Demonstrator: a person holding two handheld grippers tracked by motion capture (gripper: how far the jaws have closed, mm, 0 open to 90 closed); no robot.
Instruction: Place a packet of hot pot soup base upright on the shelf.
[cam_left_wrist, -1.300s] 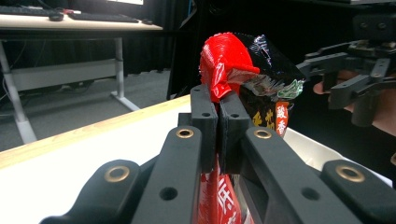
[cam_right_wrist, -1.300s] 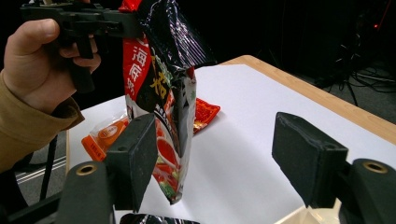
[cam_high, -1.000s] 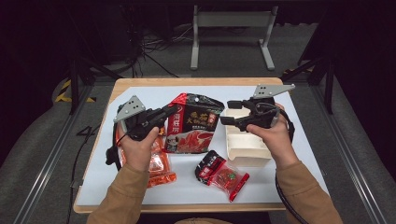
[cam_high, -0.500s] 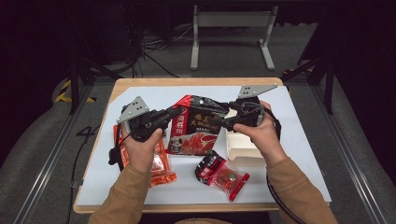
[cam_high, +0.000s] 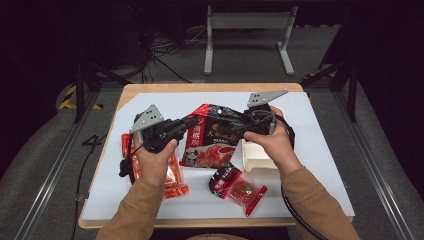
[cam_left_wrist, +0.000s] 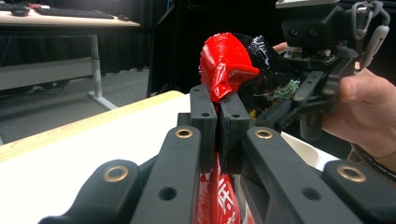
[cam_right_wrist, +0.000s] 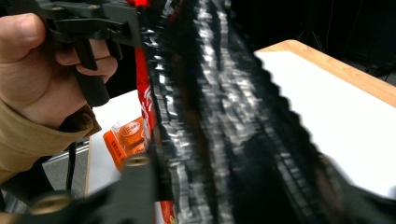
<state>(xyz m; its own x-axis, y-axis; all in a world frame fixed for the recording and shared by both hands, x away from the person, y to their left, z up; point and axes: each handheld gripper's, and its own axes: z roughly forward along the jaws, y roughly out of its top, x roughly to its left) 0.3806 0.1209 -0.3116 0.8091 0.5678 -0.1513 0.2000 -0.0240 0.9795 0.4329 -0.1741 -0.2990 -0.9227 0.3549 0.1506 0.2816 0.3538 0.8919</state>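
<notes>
The black-and-red bag (cam_high: 214, 135) hangs just above the white surface (cam_high: 320, 150), held up between the two hands, its long top edge running from one gripper to the other. The left gripper (cam_left_wrist: 218, 116) is pinched tight on the bag's red corner. The right gripper (cam_high: 245, 126) sits at the other top corner — its jaws have just been closing with the bag's crinkly edge between them, though I cannot tell if they press it yet. A second ago this gripper was off to the side, above the white box (cam_high: 257, 160); now it is right at the bag.

The person is wearing tan sleeves (cam_high: 137, 212). Each black hand-held gripper (cam_high: 192, 123) is carrying brass-coloured pins, a grey three-cornered plate and a trailing black cable.
</notes>
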